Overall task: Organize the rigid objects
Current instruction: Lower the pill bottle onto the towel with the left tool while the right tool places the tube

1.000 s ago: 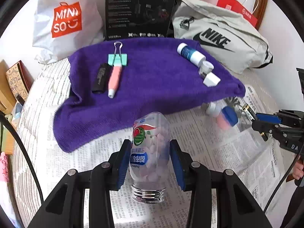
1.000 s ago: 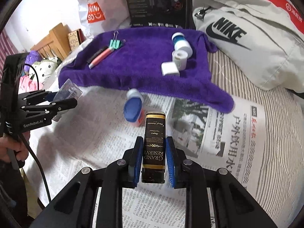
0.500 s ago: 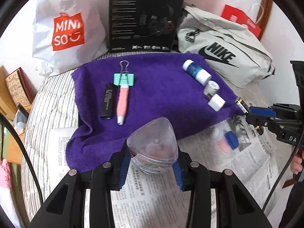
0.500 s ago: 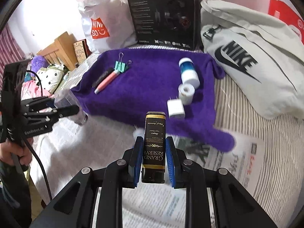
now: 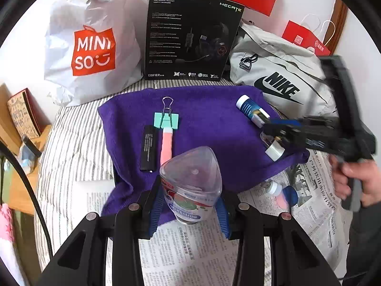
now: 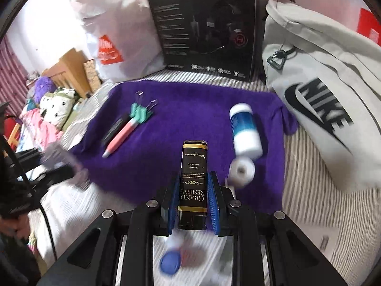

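**Holding two items above the purple towel**

Left gripper [image 5: 189, 206]: clamped on clear candy bottle [image 5: 190, 186], at purple towel's [image 5: 209, 128] near edge. Right gripper [image 6: 193, 202]: clamped on black "Grand Reserve" box [image 6: 193, 178], over towel. On towel: binder clip [image 5: 166, 120], pink pen [image 5: 166, 146], blue-white bottle [image 6: 245, 131].

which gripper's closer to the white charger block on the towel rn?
Right. In the left wrist view the right gripper sits directly over the white charger block on the purple towel. The left gripper is back at the towel's near edge, holding the candy bottle.
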Demonstrator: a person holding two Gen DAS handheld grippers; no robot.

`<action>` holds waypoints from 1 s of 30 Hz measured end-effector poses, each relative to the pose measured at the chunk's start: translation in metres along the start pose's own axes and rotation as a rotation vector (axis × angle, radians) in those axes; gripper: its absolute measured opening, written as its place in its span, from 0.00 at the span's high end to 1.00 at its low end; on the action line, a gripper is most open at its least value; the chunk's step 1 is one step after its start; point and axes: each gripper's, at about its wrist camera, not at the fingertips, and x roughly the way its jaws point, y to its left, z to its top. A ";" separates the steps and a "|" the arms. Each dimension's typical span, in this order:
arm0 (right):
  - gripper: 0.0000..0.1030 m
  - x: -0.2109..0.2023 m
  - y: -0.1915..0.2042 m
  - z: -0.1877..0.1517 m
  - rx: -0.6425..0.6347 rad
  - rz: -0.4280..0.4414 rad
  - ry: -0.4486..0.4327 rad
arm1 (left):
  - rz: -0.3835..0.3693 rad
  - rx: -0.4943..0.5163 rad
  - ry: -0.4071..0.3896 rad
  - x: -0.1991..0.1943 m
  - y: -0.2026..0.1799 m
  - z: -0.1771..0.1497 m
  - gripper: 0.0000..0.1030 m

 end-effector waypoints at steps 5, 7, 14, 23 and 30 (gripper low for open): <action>0.77 0.036 -0.005 0.025 0.000 -0.045 0.030 | -0.005 -0.006 -0.003 0.002 0.008 0.009 0.63; 0.77 0.049 -0.005 0.032 -0.011 -0.060 0.044 | -0.001 -0.009 0.001 0.004 0.010 0.011 0.63; 0.77 0.081 -0.009 0.038 -0.024 -0.123 0.088 | -0.024 -0.022 0.028 0.021 0.018 0.019 0.63; 0.74 0.085 -0.011 0.037 -0.044 -0.122 0.093 | -0.036 -0.013 0.070 0.048 0.017 0.032 0.64; 0.66 0.062 -0.012 0.028 -0.034 -0.074 0.080 | -0.020 0.016 0.110 0.075 0.010 0.040 0.64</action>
